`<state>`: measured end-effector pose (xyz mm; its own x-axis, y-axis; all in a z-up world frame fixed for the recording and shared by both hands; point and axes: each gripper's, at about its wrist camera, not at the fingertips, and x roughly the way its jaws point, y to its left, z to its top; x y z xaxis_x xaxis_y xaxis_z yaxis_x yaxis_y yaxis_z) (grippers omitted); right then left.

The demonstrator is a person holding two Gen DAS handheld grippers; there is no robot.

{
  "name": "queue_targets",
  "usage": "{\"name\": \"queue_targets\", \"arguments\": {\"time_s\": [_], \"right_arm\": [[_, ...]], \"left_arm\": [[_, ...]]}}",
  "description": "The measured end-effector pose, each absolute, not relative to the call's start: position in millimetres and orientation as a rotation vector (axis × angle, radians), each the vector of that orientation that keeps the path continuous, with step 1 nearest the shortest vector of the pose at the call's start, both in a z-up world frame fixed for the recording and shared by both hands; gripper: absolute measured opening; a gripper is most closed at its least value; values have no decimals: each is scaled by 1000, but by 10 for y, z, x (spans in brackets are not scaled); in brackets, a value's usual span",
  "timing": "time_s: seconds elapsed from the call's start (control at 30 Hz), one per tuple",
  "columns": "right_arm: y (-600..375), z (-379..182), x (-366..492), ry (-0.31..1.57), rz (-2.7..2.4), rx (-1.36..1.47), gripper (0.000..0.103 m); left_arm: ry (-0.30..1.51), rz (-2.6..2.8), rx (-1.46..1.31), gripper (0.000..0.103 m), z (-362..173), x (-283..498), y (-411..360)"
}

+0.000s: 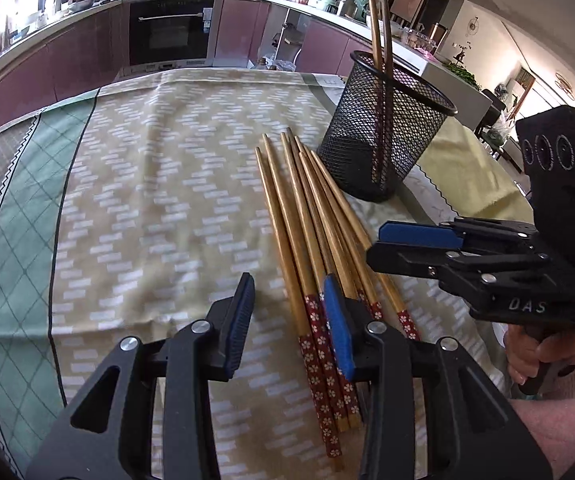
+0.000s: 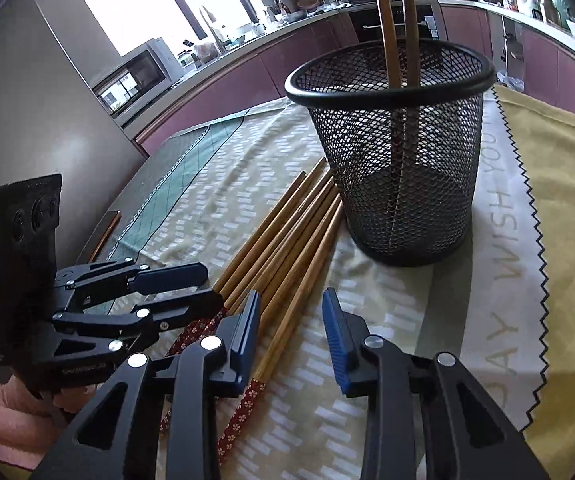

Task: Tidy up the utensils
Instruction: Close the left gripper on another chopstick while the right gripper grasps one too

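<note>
From the left wrist view, the left gripper [image 1: 293,312] hovers with jaws apart and empty over the tablecloth [image 1: 147,200], its right pad over the patterned ends of the loose chopsticks [image 1: 307,216], which lie fanned just beside the mesh holder [image 1: 383,136] (two chopsticks already stand inside).

From the right wrist view, the right gripper [image 2: 293,328] also stands apart, gripping nothing, above the same bundle. With both grippers crowding one end, they may collide or scatter the sticks.
</note>
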<state>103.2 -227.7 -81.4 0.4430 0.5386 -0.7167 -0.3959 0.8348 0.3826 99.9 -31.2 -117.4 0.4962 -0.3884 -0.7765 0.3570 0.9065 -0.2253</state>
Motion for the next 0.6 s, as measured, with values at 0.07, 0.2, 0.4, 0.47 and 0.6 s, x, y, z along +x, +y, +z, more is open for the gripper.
{"name": "queue_targets", "arguments": {"time_s": [0.07,0.2,0.4,0.47,0.6], "right_arm": [[-2248,-839,1031,945,583,171,30],[-2163,-863,1027,944,605,155,27],[-2143,-845,1003,947,634,154,22],[-2156,-839,1018,950,639,156,20],[-2207,-839,1004,954,627,152,14]], "left_arm": [[963,-474,-57,35,-1177,965,-315],[984,-512,-85,34,-1186,876,-351],[1001,-512,-103,33,-1178,766,-368],[1003,-517,-105,33,-1181,724,-374],[1002,-537,-102,32,-1178,664,-387]]}}
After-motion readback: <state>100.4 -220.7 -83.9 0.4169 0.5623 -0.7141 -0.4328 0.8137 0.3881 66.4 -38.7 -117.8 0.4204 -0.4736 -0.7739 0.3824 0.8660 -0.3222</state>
